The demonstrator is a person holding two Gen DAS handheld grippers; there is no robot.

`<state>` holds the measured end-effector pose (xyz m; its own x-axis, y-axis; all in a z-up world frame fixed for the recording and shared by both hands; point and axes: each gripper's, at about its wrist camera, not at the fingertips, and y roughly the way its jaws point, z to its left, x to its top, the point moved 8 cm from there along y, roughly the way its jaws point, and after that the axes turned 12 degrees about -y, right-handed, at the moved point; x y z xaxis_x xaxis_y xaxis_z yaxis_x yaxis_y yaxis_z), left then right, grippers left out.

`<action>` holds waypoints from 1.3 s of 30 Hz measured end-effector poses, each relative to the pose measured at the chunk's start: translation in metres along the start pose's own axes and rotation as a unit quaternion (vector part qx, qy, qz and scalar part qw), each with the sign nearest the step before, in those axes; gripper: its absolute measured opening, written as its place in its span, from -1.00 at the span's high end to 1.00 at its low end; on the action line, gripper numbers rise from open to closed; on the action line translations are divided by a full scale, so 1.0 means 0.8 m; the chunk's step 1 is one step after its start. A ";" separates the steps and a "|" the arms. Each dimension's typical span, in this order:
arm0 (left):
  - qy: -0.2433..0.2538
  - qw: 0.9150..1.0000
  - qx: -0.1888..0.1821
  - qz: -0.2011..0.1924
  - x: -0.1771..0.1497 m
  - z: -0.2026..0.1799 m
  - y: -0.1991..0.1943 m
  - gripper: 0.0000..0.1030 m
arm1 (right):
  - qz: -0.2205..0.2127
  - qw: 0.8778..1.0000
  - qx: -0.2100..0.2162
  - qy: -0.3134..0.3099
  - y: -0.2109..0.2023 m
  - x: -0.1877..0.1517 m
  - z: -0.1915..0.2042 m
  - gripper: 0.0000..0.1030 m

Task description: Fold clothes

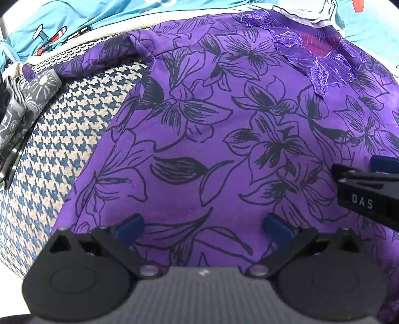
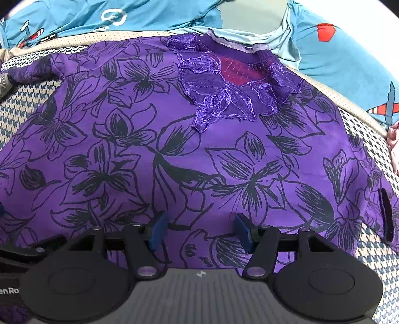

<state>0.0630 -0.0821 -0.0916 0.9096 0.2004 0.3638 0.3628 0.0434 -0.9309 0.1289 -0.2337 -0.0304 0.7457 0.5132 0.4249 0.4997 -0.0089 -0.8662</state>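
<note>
Two hand-held grippers hover over one purple floral top (image 2: 199,154) spread flat on a houndstooth surface (image 1: 62,139): left gripper (image 1: 203,228) with fingers apart, right gripper (image 2: 200,231) with fingers parted, neither pinching cloth. Beyond lies one turquoise printed garment (image 2: 336,57).

Floral top (image 1: 199,129) lying spread flat on checked cloth (image 1: 62,154); lace neckline (image 1: 319,57) facing away. Printed garment (image 1: 74,20) lying behind it. Patterned rolled items (image 1: 30,97) sitting at left edge.
</note>
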 end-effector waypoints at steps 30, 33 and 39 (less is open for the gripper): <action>-0.056 0.993 0.059 -0.081 0.049 0.017 0.016 -1.00 | 0.026 0.998 0.037 0.050 -0.013 -0.031 -0.030 -0.10; -0.062 0.993 0.061 -0.081 0.052 0.018 0.019 -1.00 | 0.031 0.995 0.056 0.081 -0.013 -0.041 -0.040 -0.10; -0.065 0.992 0.069 -0.079 0.054 0.017 0.027 -1.00 | -0.014 0.993 0.000 0.119 -0.023 -0.051 -0.094 -0.11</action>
<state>0.1072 -0.0593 -0.0969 0.8069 0.3039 0.5065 0.4594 0.2159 -0.8616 0.1221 -0.3190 -0.0124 0.8146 0.2950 0.4994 0.5218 0.0031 -0.8531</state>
